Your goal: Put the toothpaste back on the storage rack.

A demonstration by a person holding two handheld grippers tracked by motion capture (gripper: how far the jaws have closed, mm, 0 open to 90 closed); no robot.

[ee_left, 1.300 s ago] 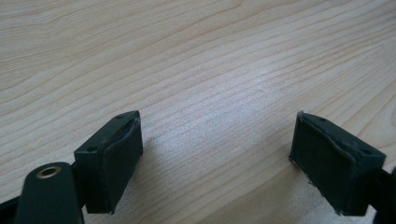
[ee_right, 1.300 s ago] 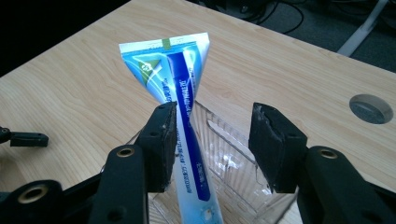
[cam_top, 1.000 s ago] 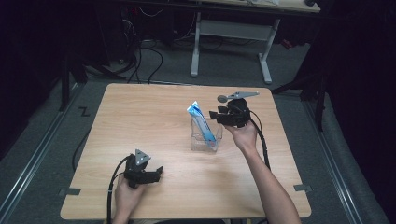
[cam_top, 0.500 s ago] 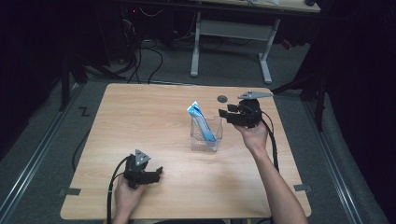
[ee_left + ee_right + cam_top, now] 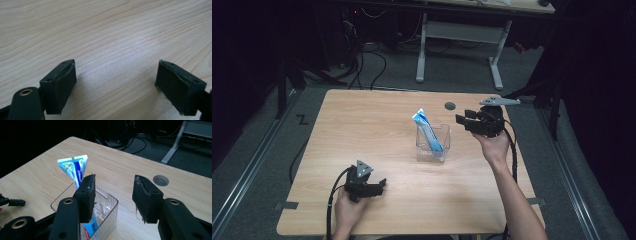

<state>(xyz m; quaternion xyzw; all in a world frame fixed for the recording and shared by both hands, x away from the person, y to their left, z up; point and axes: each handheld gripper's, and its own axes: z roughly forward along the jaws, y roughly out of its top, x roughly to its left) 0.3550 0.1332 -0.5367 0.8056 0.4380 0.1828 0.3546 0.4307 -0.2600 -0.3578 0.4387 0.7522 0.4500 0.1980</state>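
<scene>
A blue and white toothpaste tube (image 5: 428, 131) stands tilted in a clear plastic box (image 5: 433, 144) at the table's middle; its flat end sticks up above the rim (image 5: 73, 168). My right gripper (image 5: 463, 120) hovers just right of the clear plastic box (image 5: 107, 206), open with nothing between its pads (image 5: 86, 195). My left gripper (image 5: 379, 185) rests low over the wood near the front left, open and empty, its pads (image 5: 62, 85) wide apart above bare tabletop.
A round cable hole (image 5: 450, 106) sits in the wooden table (image 5: 362, 130) behind the box. A white-legged desk (image 5: 462, 30) and cables on the floor lie beyond the far edge. The left gripper's tip (image 5: 15, 202) pokes in at the right gripper view's left edge.
My right gripper has drawn back to the right, away from the box and tube. The tube stays in the box. My left gripper has not moved.
</scene>
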